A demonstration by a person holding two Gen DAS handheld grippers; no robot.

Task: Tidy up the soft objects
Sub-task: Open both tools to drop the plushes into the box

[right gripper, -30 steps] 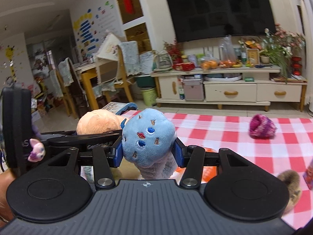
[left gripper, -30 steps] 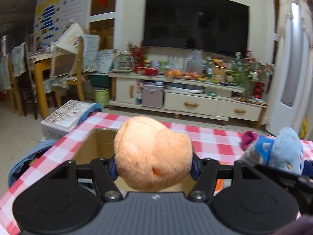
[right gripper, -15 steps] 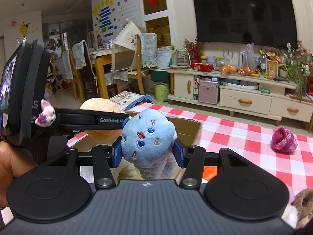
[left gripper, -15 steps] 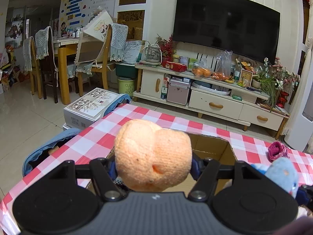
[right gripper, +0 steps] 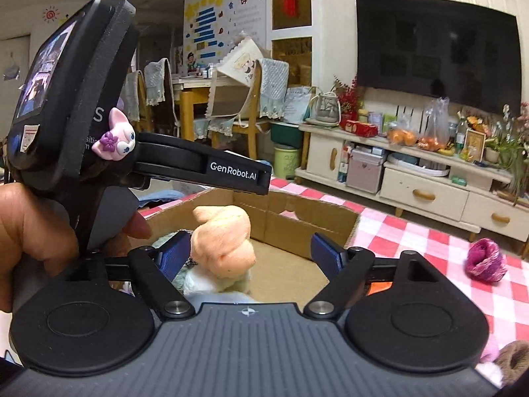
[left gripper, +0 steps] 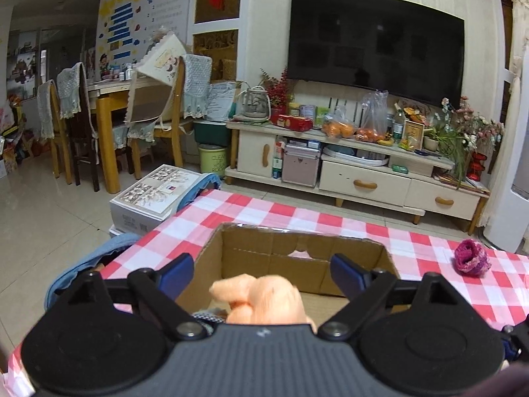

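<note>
My left gripper (left gripper: pixel 263 273) hangs over an open cardboard box (left gripper: pixel 299 231), its jaws opening. An orange plush toy (left gripper: pixel 261 301) sits low between them, clear of both blue pads (left gripper: pixel 175 273), dropping into the box. My right gripper (right gripper: pixel 251 254) is over the same box (right gripper: pixel 297 206), jaws opening too, and neither pad touches anything. The orange plush (right gripper: pixel 224 241) shows inside the box, with a pale blue plush (right gripper: pixel 201 281) just below it, mostly hidden by my gripper body. A magenta knit ball (right gripper: pixel 486 259) lies on the checked cloth to the right.
A hand (right gripper: pixel 33 231) holds the left tool's black housing (right gripper: pixel 76 99) close on the left of the right wrist view. A brown plush (right gripper: pixel 512 360) lies at the bottom right. The red-checked table (left gripper: pixel 429 248) ends near a TV cabinet (left gripper: pixel 363 178); chairs stand at the left.
Both grippers were shut on their plush toys and have opened wide. The orange toy and the blue toy have fallen toward the box. The box now sits centred under both grippers.
</note>
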